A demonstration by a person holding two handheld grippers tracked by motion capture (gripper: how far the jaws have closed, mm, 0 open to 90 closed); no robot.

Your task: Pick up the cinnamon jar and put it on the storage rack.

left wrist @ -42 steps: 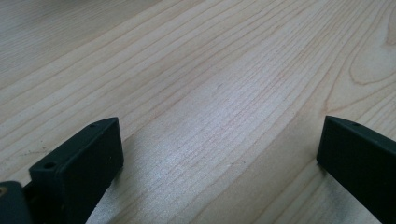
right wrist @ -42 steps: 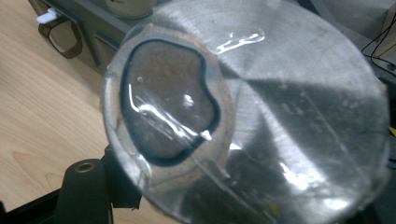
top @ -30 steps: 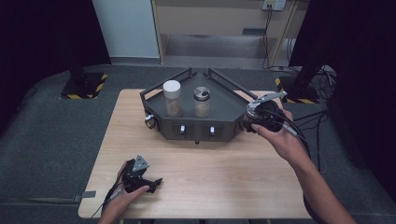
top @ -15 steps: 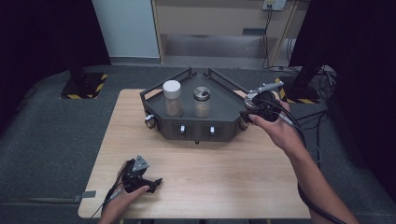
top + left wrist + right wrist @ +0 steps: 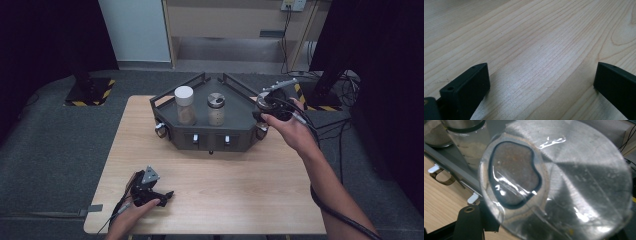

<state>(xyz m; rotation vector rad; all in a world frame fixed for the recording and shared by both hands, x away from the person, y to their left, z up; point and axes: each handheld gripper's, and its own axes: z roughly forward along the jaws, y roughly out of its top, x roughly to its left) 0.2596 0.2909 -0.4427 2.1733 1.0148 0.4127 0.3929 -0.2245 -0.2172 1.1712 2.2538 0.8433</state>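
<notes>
We hold two tools. The right tool (image 5: 267, 104) sits at the right end of the dark tray (image 5: 240, 137), its jaws clamped on a third jar (image 5: 263, 101), which it holds tipped just above the tray's right corner; in the right gripper view that jar (image 5: 564, 182) looms close, its round clear end facing the lens with brownish contents inside, and one black jaw shows at the lower left. The left tool (image 5: 150, 192) rests on the worktop (image 5: 240, 195) near the front left edge, well apart from the tray; in the left gripper view its two jaws stand wide apart with bare wood (image 5: 536, 50) between them and nothing gripped. Counting outward, we see three jars in all: the one in the right tool and two standing upright in the tray, side by side near its middle. One has a white lid (image 5: 184, 105), the other a silver lid (image 5: 216, 107), and both hold a pale, sandy fill. There is one tray, six-sided, with low rails at the back, two small white tabs on its front wall, and small wheels at its corners. One worktop carries it all, and two forearms come in from the near side.
</notes>
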